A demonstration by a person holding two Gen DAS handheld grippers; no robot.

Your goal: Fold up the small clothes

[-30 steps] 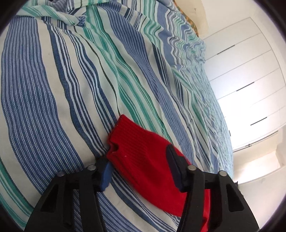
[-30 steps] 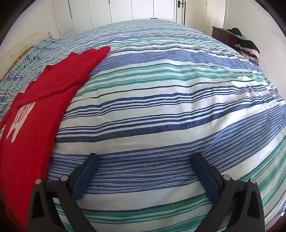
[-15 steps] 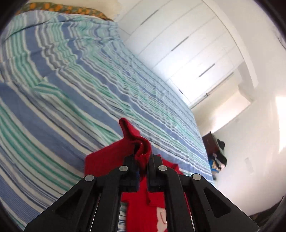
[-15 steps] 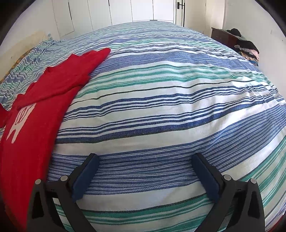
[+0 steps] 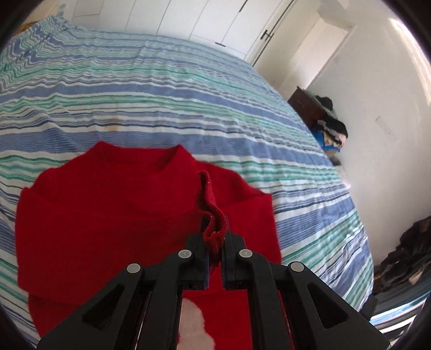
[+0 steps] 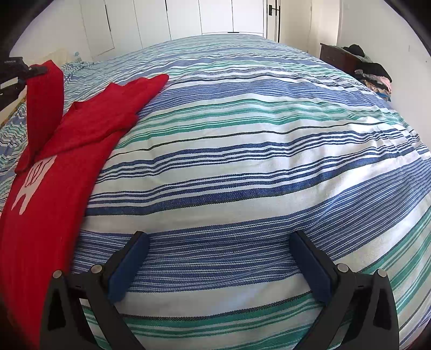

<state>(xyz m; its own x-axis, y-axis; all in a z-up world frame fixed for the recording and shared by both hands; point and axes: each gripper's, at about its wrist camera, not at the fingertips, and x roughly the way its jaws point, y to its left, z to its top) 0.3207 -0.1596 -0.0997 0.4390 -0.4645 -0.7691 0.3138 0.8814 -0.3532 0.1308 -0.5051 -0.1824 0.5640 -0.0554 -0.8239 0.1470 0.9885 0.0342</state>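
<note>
The left gripper (image 5: 214, 250) is now clamped on the cuff of a sleeve (image 5: 208, 204) of the red sweater (image 5: 107, 204); a second ago its jaws were apart around that cuff on the bed. The sleeve has been lifted and carried over the sweater's body, so the first fold is judged to be under way. The right gripper (image 6: 219, 265) is kept apart and empty above the striped bedspread (image 6: 256, 140). The sweater is spread at its left. White wardrobe doors (image 6: 215, 16) are seen far behind.
</note>
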